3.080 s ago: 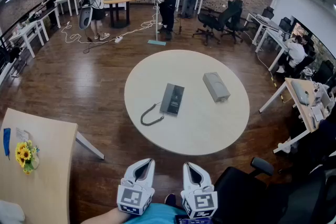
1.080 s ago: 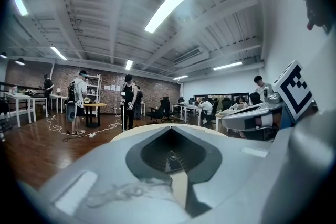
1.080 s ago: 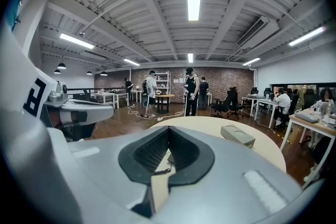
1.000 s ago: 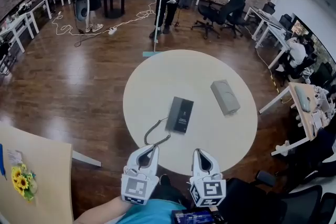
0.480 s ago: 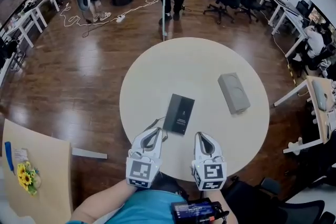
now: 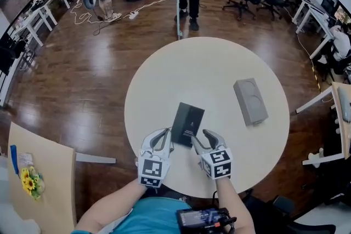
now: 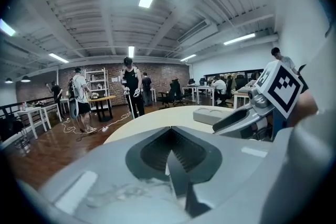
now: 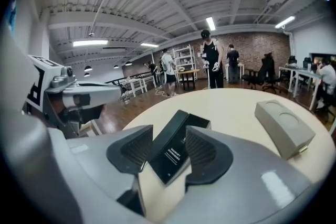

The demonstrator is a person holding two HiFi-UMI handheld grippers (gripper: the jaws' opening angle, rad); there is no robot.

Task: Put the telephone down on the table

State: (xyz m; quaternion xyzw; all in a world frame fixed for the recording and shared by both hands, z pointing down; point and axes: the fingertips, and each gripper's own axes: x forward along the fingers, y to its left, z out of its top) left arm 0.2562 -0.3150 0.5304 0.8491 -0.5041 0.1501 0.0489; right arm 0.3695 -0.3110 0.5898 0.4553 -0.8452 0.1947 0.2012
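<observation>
The telephone (image 6: 187, 122) lies flat on the round desk (image 6: 219, 57), in the part near to me, about 6 o'clock from the desk's middle. A grey box (image 6: 250, 100) lies apart from it, at about 2 o'clock of it.

My right tool (image 6: 202, 138) is at 5 o'clock of the telephone. Its jaws have just been opening and now stand apart. The near end of the telephone shows between them, but they do not clamp it.

My left tool (image 7: 169, 150) is just beside the telephone at 7 o'clock — its jaws are closed together, and it holds nothing.
</observation>
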